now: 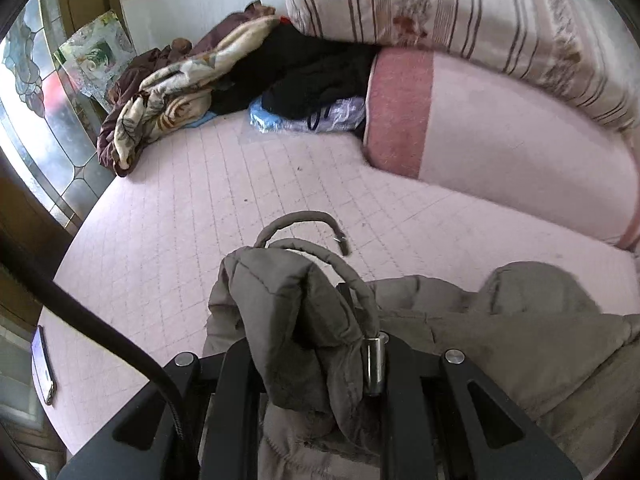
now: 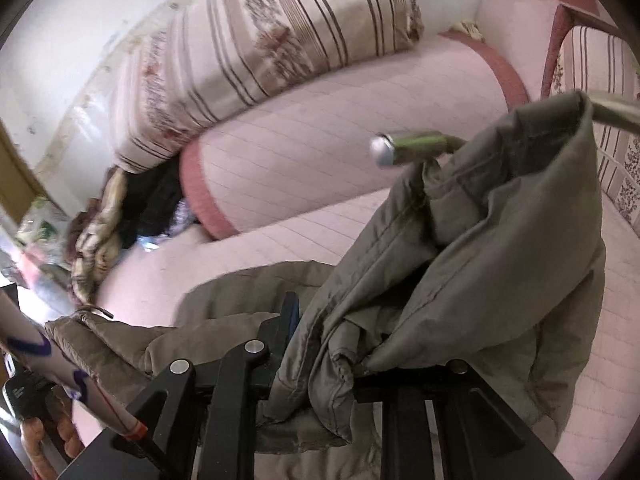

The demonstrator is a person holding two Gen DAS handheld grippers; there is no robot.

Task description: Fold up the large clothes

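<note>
An olive padded jacket (image 1: 500, 340) lies bunched on the pink quilted bed (image 1: 200, 220). In the left wrist view my left gripper (image 1: 312, 364) is shut on a thick fold of it, the fabric hiding the fingertips. A drawstring (image 1: 304, 220) loops out ahead and its metal tip (image 1: 374, 364) hangs by the right finger. In the right wrist view my right gripper (image 2: 340, 344) is shut on another raised edge of the jacket (image 2: 500, 240), lifted off the bed (image 2: 280, 248). A second metal cord tip (image 2: 412, 146) sticks out above it.
A rolled pink quilt (image 1: 480, 148) and striped bedding (image 1: 440, 4) fill the far side. A patterned blanket (image 1: 168, 104), black clothes (image 1: 312, 72) and a plastic bag (image 1: 320, 118) are heaped by the window (image 1: 36, 92). A phone (image 1: 44, 368) lies at the bed's left edge.
</note>
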